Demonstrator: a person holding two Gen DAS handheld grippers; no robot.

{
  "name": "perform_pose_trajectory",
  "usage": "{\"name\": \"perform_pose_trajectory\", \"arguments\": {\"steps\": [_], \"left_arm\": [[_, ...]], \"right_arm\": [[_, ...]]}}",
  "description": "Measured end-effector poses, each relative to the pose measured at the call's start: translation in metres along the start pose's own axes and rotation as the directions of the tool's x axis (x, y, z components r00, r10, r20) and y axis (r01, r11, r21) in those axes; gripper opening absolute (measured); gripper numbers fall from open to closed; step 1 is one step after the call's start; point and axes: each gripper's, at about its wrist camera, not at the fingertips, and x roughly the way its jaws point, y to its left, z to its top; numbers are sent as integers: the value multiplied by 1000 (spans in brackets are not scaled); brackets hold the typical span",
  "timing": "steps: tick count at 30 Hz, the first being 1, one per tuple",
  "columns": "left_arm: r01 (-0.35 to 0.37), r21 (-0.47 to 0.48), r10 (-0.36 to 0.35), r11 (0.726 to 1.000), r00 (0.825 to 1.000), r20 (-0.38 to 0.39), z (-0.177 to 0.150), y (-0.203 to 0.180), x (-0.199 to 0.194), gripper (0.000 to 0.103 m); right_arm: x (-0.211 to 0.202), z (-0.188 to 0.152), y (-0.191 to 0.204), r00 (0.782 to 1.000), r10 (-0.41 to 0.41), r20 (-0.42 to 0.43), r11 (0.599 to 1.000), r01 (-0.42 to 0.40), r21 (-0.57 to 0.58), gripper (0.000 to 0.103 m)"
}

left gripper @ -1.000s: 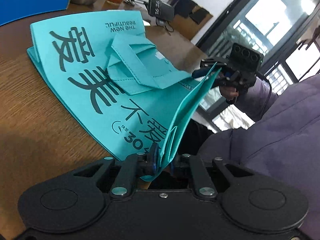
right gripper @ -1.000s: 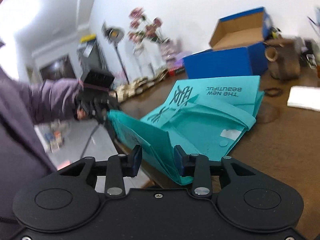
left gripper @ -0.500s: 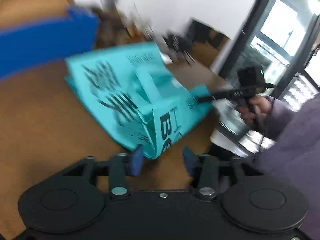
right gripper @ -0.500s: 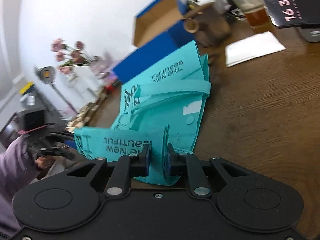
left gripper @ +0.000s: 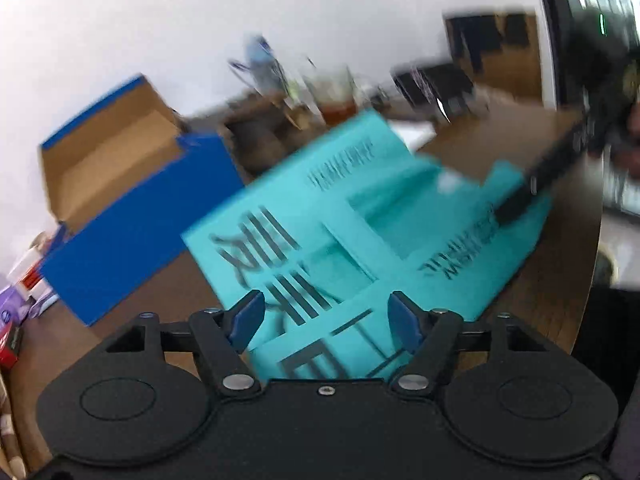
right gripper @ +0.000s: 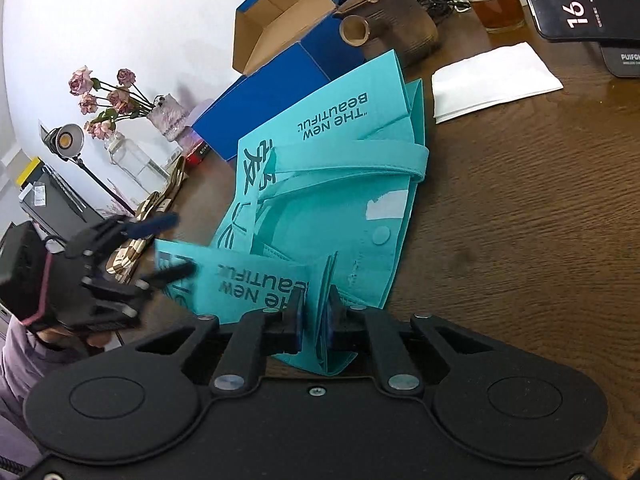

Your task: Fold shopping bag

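The teal bag (right gripper: pixel 332 184) is lying flat on the brown counter (right gripper: pixel 520 240), its long side running from the near edge toward the blue box (right gripper: pixel 280 92). The right gripper (right gripper: pixel 314 312) is closing, pinching a folded-up corner of the bag. The left gripper (left gripper: pixel 326 320) is closing a little too, with its pads apart and not pressing the bag. Only the right view is showing the flowers (right gripper: pixel 104 96) and the clock (right gripper: pixel 576 0). The left view is blurry.
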Motion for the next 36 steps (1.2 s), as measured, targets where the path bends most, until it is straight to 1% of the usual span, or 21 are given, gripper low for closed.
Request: {"name": "perform_pose_trajectory", "arguments": {"steps": [2,4,5,6,7,8,9,10,12,13,15,16,18,19,20,22,24,29,32,35,36], "left_arm": [[1,-15,-1,1000,1000,1,-5,3,3,51],[24,0,-24,1000,1000,-18,-6,5,1,44],[34,7,-34,999,999,-27,-6,6,1,43],[42,18,-41,999,999,-29,-6,7,1,41],[51,39,-50,998,998,-30,-7,7,2,38],[56,54,-55,997,998,-29,-8,5,0,37],[63,60,-61,996,998,-30,-8,4,-1,33],[70,66,-68,995,997,-31,-9,4,-2,25],[86,73,-84,994,996,-32,-8,1,-3,13],[93,76,-91,993,995,-31,-7,0,-1,9],[86,79,-84,993,996,-33,-2,-5,3,7],[82,78,-79,994,996,-35,1,-6,5,7],[75,77,-73,994,997,-38,5,-8,7,7],[70,76,-67,995,997,-42,5,-9,6,7],[65,75,-61,995,997,-45,5,-10,6,7],[55,80,-51,995,997,-53,3,-12,2,6],[50,82,-45,995,997,-60,1,-14,-2,6],[48,57,-45,997,997,-61,-7,-30,-23,6],[92,61,-89,994,995,-55,-6,-46,-46,6],[180,115,-178,977,984,-26,0,-61,-74,11],[178,146,-177,973,984,-15,-1,-63,-80,20]], "right_arm": [[-1,-1,3,1000,-9,6,1000,9,-15,10],[-4,-6,9,1000,-21,24,998,22,-51,15],[-8,-8,12,999,-27,34,997,29,-70,20],[-13,-8,15,998,-46,52,994,51,-97,30],[-19,-9,21,993,-83,84,986,94,-140,34],[-27,-10,28,982,-134,132,969,158,-189,41],[-36,-12,36,967,-177,183,946,219,-240,41],[-44,-13,44,953,-198,230,921,261,-289,41],[-50,-12,58,943,-200,268,888,290,-358,41],[-50,-13,74,945,-181,271,855,287,-433,40],[-35,-17,96,960,-152,237,796,261,-547,35],[-22,-19,101,962,-158,222,773,261,-578,34],[0,-22,103,955,-207,212,749,294,-593,26],[17,-23,100,946,-254,200,737,323,-593,26],[28,-23,92,941,-279,189,742,336,-580,26],[32,-23,77,948,-255,188,793,317,-520,25],[30,-25,73,955,-243,171,813,296,-501,25],[17,-51,68,966,-168,197,807,249,-535,25],[1,-58,61,980,-105,171,819,183,-544,25],[-15,-65,53,989,-39,142,812,114,-572,25],[-19,-67,52,991,-22,134,809,97,-580,25]]}}
